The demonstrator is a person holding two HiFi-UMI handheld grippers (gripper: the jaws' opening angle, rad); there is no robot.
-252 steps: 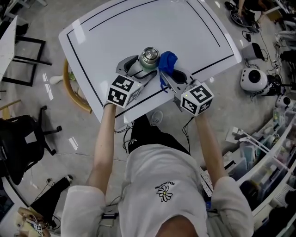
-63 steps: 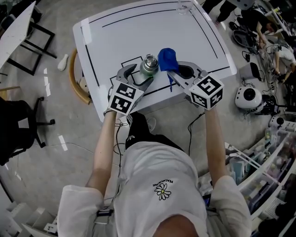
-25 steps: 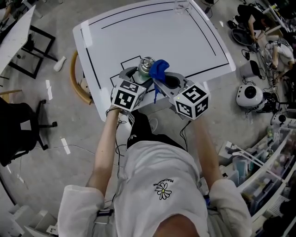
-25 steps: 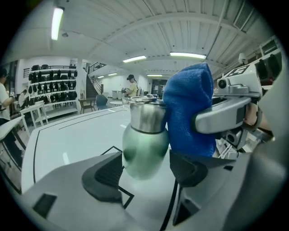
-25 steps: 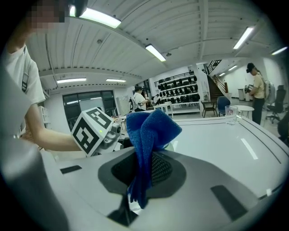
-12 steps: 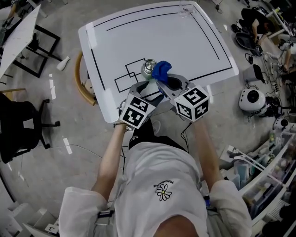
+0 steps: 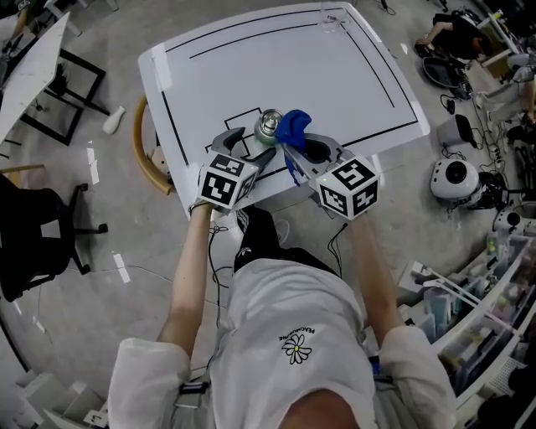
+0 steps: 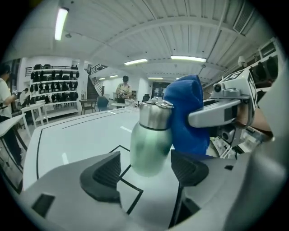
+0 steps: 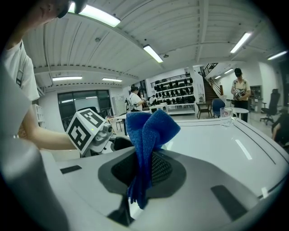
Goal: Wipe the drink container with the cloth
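Observation:
A pale green metal bottle stands upright on the white table, near its front edge. My left gripper sits just in front of it. Its jaws are opening, and the bottle stands a little beyond the pads, untouched. A blue cloth is pinched in my right gripper, which is shut on it. The cloth rests against the bottle's right side. The right gripper view does not show the bottle.
Black tape lines and a taped square mark the table. A clear glass stands at the far edge. A wooden chair sits below the table's left side. Shelves and people are far off in the room.
My left gripper swung away to the right and back, and now sits left of and in front of the bottle. The cloth in my right gripper stays by the bottle's right side.

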